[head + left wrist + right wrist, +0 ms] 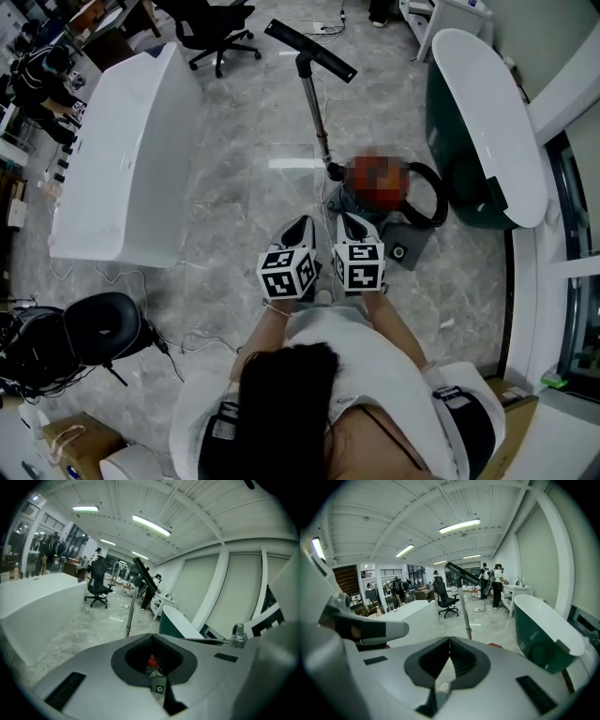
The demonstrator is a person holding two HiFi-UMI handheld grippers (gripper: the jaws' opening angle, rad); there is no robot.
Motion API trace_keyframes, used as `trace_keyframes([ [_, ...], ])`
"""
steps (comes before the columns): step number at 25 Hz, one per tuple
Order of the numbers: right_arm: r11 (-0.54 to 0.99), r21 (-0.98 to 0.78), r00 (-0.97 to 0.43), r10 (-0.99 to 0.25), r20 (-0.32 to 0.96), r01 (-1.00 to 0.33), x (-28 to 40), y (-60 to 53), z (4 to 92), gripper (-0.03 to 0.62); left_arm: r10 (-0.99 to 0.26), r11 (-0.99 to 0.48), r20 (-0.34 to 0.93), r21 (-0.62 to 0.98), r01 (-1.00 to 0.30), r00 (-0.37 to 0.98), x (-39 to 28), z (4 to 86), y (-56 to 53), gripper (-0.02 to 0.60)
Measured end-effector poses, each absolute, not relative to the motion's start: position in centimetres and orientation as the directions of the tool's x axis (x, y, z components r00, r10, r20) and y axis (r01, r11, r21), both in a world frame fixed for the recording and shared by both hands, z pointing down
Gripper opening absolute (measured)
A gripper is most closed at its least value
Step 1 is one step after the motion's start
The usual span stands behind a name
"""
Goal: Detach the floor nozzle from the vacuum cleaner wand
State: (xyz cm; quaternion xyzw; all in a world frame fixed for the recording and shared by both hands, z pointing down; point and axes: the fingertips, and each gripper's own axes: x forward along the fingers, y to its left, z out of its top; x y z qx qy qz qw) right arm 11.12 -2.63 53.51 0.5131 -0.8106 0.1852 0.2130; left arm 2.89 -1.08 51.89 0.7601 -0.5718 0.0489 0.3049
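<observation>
Floor nozzle (309,49) is sitting on the far end of the wand (316,112), not yet detached. It shows as a black bar tilted across the tip of the metal tube. In both gripper views the wand is standing up off the marble floor with the nozzle (143,573) at its top. The wand's near end is meeting the red vacuum body (375,183) on the floor ahead of you, and a black hose (433,202) is looping to that body's right. All of this is lying between the white bathtub (112,159) and the green bathtub (478,122).

You are holding the left tongs (305,223) and the right tongs (347,219) side by side close to your chest, aimed at the vacuum. Both pairs are pressed together with nothing in them, and each gripper view shows its pads meeting along one seam, left (151,638) and right (449,641). Neither is touching the vacuum, and the nozzle is well apart from them.

So you are standing at the very start, with the approach not yet made. The next move likely calls for opening both tongs and reaching forward. One pair could steady the wand just below the joint while the other takes the nozzle's neck. I cannot make out a release catch from here, so you may need to look for one as you are closing in.
</observation>
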Motion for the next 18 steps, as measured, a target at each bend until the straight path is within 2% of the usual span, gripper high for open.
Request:
trace_keyframes([
  [18, 0.402, -0.073, -0.374, -0.75, 0.546, -0.913, 8.9, -10.9, 54.3, 0.015, -0.828, -0.152, 0.441, 0.416, -0.897, 0.345, 0.4, 53.0, -9.5, 0.005],
])
